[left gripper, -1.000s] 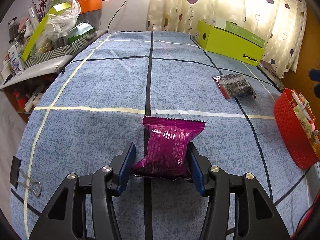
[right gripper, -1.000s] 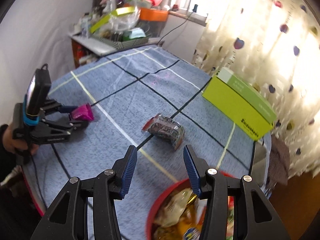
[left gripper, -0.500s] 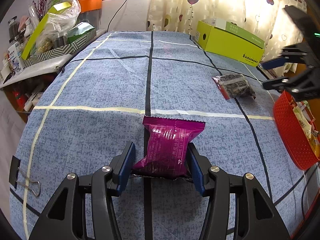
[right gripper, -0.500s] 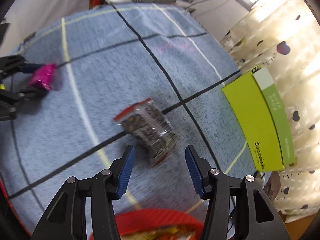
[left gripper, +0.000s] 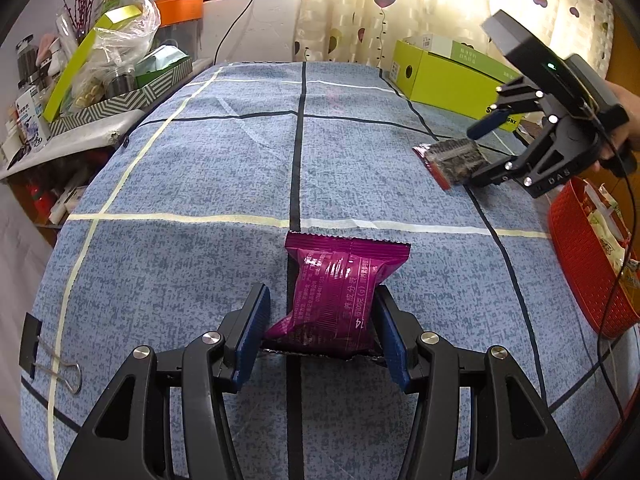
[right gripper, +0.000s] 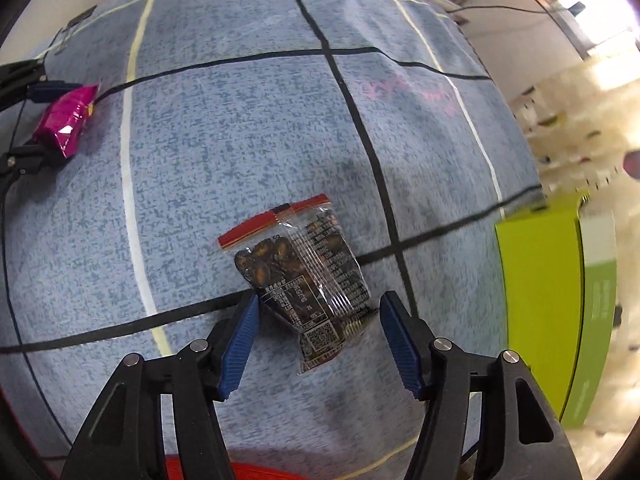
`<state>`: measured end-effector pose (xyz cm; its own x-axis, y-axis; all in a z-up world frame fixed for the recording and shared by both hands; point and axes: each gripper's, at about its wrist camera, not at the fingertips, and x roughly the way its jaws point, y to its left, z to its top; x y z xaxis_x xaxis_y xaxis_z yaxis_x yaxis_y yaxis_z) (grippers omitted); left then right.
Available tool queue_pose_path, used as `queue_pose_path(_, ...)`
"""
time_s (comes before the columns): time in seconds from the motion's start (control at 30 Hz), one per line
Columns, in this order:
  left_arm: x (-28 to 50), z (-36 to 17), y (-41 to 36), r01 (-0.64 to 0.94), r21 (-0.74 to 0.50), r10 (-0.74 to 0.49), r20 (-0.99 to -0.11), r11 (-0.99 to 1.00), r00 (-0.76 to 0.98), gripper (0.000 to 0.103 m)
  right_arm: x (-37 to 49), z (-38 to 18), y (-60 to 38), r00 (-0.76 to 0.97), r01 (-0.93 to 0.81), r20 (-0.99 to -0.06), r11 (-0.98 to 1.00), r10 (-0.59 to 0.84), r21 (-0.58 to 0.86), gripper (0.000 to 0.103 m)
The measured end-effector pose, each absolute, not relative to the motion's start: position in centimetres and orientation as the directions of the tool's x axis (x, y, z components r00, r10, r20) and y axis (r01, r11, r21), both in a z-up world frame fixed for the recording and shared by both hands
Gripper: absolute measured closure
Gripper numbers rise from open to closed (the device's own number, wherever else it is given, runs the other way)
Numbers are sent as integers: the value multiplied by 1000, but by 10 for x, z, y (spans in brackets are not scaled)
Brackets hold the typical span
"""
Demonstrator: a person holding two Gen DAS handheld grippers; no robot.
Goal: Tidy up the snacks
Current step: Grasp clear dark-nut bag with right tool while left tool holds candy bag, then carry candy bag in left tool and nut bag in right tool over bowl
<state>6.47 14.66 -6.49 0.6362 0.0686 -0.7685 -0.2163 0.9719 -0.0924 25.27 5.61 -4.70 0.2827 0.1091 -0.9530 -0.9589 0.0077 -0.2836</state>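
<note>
A purple snack packet (left gripper: 340,284) lies on the blue checked cloth (left gripper: 200,160). Its near end is squeezed between the pads of my left gripper (left gripper: 320,300), which is shut on it. The same packet (right gripper: 66,120) shows at the far left of the right wrist view. A clear packet of dark snacks with a red strip (right gripper: 304,276) lies flat further right. My right gripper (right gripper: 320,300) points steeply down over it. Its jaws are opening, the packet's near end lies between them, and neither pad touches it. The left wrist view shows that gripper (left gripper: 472,156) hanging over the dark packet (left gripper: 452,158).
A red basket (left gripper: 580,264) holding several snacks stands at the table's right edge. A lime-green box (left gripper: 440,80) lies at the back right. A cluttered side table (left gripper: 100,72) stands at the left. A binder clip (left gripper: 44,356) sits on the near left edge. A person's hand (left gripper: 624,100) holds the right gripper.
The right gripper swung from over the red basket down to the dark packet, rolled, and its jaws widened. The left gripper and purple packet have not moved.
</note>
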Motion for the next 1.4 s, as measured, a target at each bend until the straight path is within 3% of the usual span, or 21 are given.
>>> queue_pose_path(0.27, 65, -65, 146, -216, -95, 67, -768, 972, 637, 50, 257, -53, 74, 248, -965, -966, -76, 68, -253, 40)
queue_pose_path(0.4, 65, -65, 147, -216, -97, 66, -768, 972, 637, 50, 267, -55, 76, 204, -979, -976, 15, 76, -204, 40)
queue_pose_path(0.43, 65, -65, 147, -216, -97, 65, -768, 972, 637, 50, 271, -55, 74, 191, -981, -979, 62, 70, -186, 43)
queue_pose_path(0.5, 65, -65, 147, -216, -100, 63, -767, 971, 638, 50, 271, -54, 70, 198, -977, -978, 99, 71, -190, 58)
queue_pose_path(0.6, 65, -66, 147, -216, -94, 67, -768, 972, 637, 50, 260, -47, 60, 221, -964, -971, 171, 95, -203, 65)
queue_pose_path(0.87, 64, -65, 149, -217, -99, 65, -766, 971, 639, 50, 205, -12, 37, 326, -910, -928, 325, 179, -257, 66)
queue_pose_path(1.0, 62, -64, 151, -230, -113, 64, -763, 967, 643, 53, 179, 11, 25, 339, -895, -906, 383, 253, -228, 66)
queue_pose_path(1.03, 61, -63, 150, -232, -116, 63, -762, 966, 644, 62, 167, 17, 19, 340, -891, -898, 402, 279, -212, 66)
queue_pose_path(1.07, 59, -59, 148, -231, -114, 67, -757, 966, 650, 64, 162, 22, 14, 338, -888, -892, 415, 300, -197, 66)
queue_pose_path(1.4, 49, -47, 138, -240, -99, 84, -754, 966, 651, 68, 122, 40, -32, 350, -841, -842, 534, 409, -91, 66)
